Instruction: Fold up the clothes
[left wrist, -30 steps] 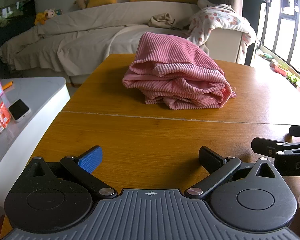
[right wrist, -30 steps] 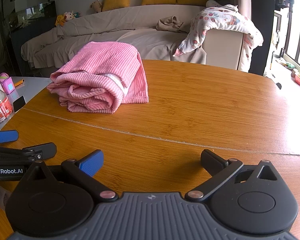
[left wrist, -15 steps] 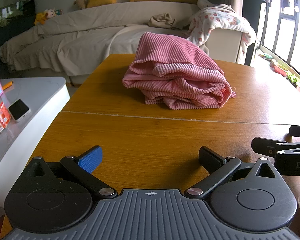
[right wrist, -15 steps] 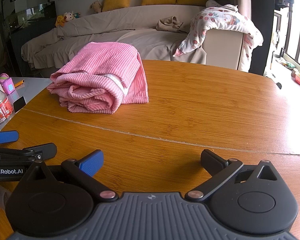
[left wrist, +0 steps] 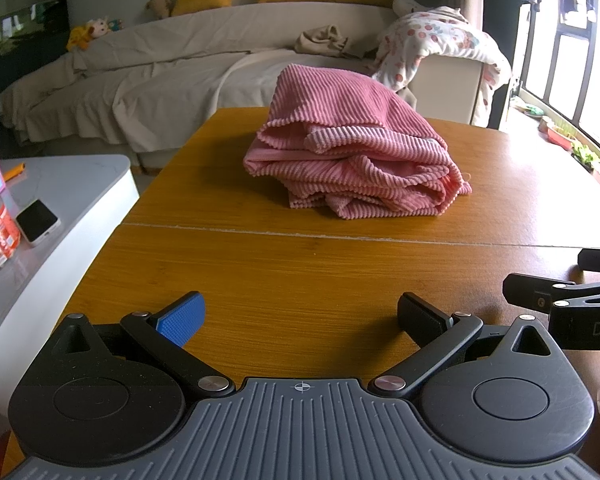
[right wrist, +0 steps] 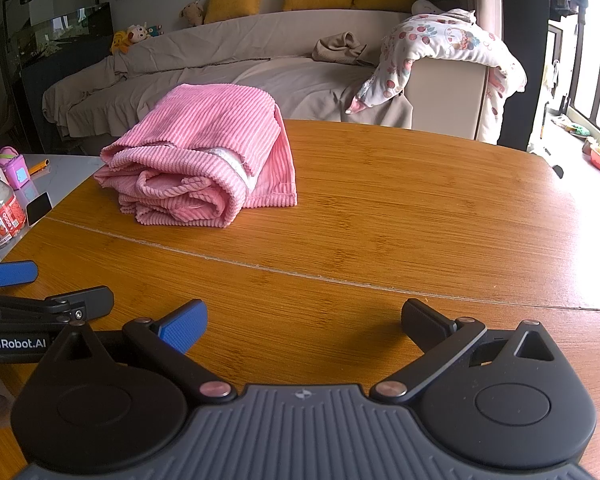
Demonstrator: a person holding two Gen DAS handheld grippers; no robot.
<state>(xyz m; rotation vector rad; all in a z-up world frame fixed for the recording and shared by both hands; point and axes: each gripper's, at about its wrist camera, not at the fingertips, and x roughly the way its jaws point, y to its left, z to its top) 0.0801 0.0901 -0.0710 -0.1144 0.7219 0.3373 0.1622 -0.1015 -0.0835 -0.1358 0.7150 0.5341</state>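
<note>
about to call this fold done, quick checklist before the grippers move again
1. Left gripper open and empty: ok.
2. Right gripper open and empty: ok.
3. Pink garment folded in a bundle on the table: ok.
4. Neat edges: not ok, loose layers bulge at the near side.
5. Bare table between grippers and garment: ok.
6. More clothes to fold on the table: none in view.

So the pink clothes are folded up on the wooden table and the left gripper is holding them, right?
Not quite. The pink clothes are folded up on the wooden table, but the left gripper isn't holding them. The left wrist view shows its fingers spread open over bare wood, well short of the pile.
</note>
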